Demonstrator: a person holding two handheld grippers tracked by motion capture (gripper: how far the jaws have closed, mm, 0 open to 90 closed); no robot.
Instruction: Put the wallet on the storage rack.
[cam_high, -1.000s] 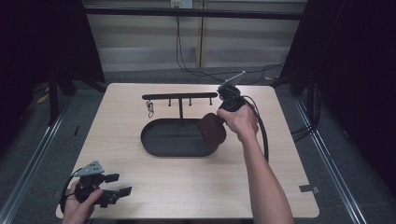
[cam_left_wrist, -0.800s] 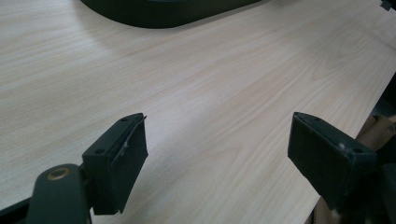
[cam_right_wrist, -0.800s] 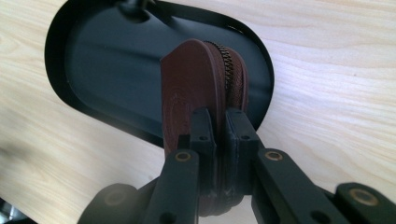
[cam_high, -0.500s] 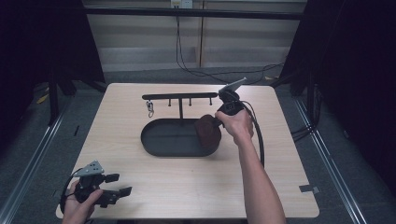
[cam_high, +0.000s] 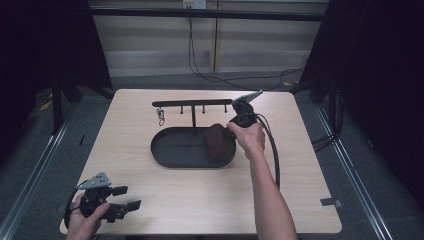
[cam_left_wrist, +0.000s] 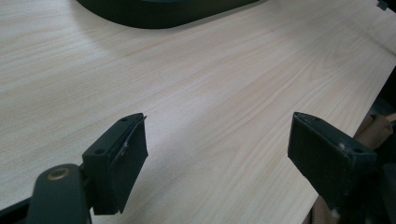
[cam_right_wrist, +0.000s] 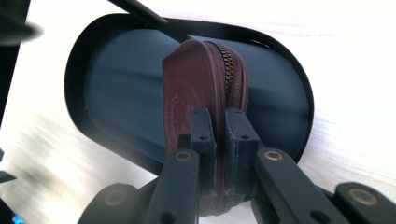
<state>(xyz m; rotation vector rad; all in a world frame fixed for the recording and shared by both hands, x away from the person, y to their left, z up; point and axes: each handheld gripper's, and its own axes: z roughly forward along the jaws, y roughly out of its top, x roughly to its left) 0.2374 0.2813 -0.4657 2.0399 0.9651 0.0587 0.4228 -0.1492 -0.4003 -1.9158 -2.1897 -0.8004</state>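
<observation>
A dark brown leather zip pouch (cam_right_wrist: 201, 88) hangs edge-on over the black oval tray (cam_right_wrist: 112, 60), pinched between the fingers of my right gripper (cam_right_wrist: 220, 122), which is shut on it. In the high view the pouch (cam_high: 216, 140) sits low over the right end of the tray (cam_high: 175, 147), with the right gripper (cam_high: 235, 127) just to its right. My left gripper (cam_high: 127, 197) rests near the table's front left corner, held by a hand. Its jaws stand wide apart over bare wood, the left gripper (cam_left_wrist: 217, 149) holding nothing.
A black T-shaped hook rack (cam_high: 192, 104) stands behind the tray, with a small metal clip (cam_high: 160, 116) hanging at its left end. A cable (cam_high: 274, 150) loops from the right gripper. The table's right edge (cam_left_wrist: 373, 88) lies close by in the left gripper view.
The right gripper has come down and a little left with the pouch, bringing it lower over the tray's right end. The left gripper has stayed put.
</observation>
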